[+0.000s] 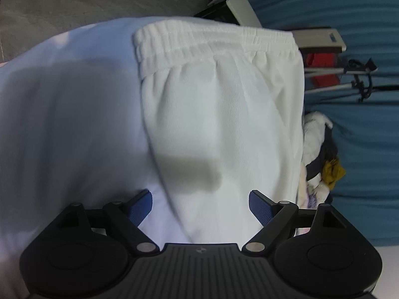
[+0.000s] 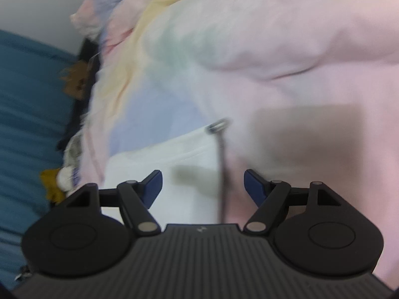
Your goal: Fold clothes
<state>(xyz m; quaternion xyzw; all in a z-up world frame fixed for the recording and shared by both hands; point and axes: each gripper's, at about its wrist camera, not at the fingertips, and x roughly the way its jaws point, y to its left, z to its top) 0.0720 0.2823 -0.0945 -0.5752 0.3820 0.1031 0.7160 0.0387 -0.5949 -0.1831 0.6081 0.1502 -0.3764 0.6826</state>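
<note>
Big picture first: a white work surface [image 1: 62, 112] fills most of the left wrist view, w/ blue ribbed fabric [image 1: 349, 12] behind it. On that surface lie the white sweatpants [image 1: 219, 114], folded lengthwise, elastic waistband [image 1: 212, 39] at the far end, cloth flat and smooth enough. Over in the right wrist view it's the unfolded pile: a large pastel tie-dye garment [image 2: 249, 49], pink w/ yellow, green and blue patches, rumpled and blurred. A white cloth edge [image 2: 162, 164] sits under it at the near side, and a thin dark strap w/ a metal clip [image 2: 219, 125] runs down toward the camera; what it belongs to can't be told.

Now the tools. Left gripper [image 1: 200, 199] hangs just over the near end of the sweatpants, jaws spread wide, nothing between the blue pads. Right gripper [image 2: 203, 185] hovers above the white edge and strap, jaws also apart, a bit narrower, nothing pinched.

Reading the step: looks like a between-folds moment, both tools empty. Next move prob. calls for the left to close on the near end of the sweatpants and carry it toward the waistband, keeping the layers aligned. Right should avoid snagging that strap.
</note>
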